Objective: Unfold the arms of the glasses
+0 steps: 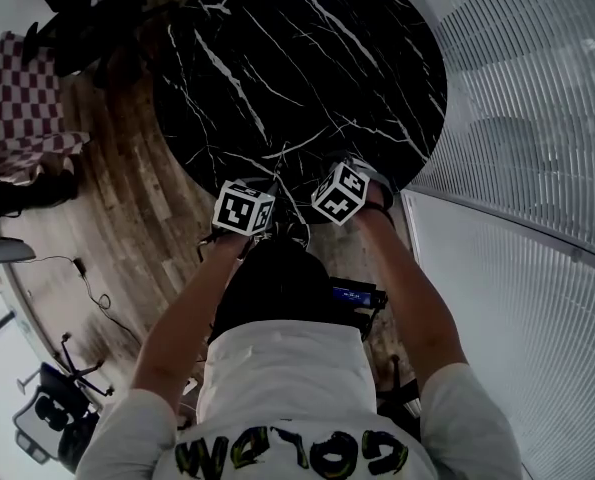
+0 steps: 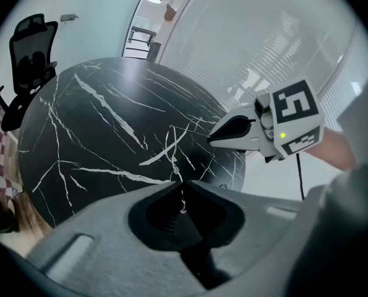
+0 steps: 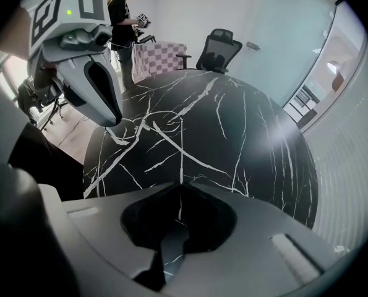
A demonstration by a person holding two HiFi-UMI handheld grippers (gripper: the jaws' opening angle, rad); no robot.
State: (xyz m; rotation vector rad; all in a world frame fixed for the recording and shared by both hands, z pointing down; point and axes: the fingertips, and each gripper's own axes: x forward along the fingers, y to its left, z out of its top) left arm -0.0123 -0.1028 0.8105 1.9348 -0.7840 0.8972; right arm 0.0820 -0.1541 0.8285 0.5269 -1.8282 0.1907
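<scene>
Black table (image 1: 307, 58) veined white, red-and-white checked cloth (image 1: 17, 98), brown plank floor (image 1: 127, 218), white shirt (image 1: 297, 378) lettered yellow

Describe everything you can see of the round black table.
The table has a round top of glossy black stone, marble by its look, crossed with thin white veins and catching a pale glare. It lies level over a wood-plank floor, beside a ribbed translucent wall. Its base is hidden. Nothing shows lying on it. The left claw and right claw, both shut, point down over its near edge; contact cannot be told.
</scene>
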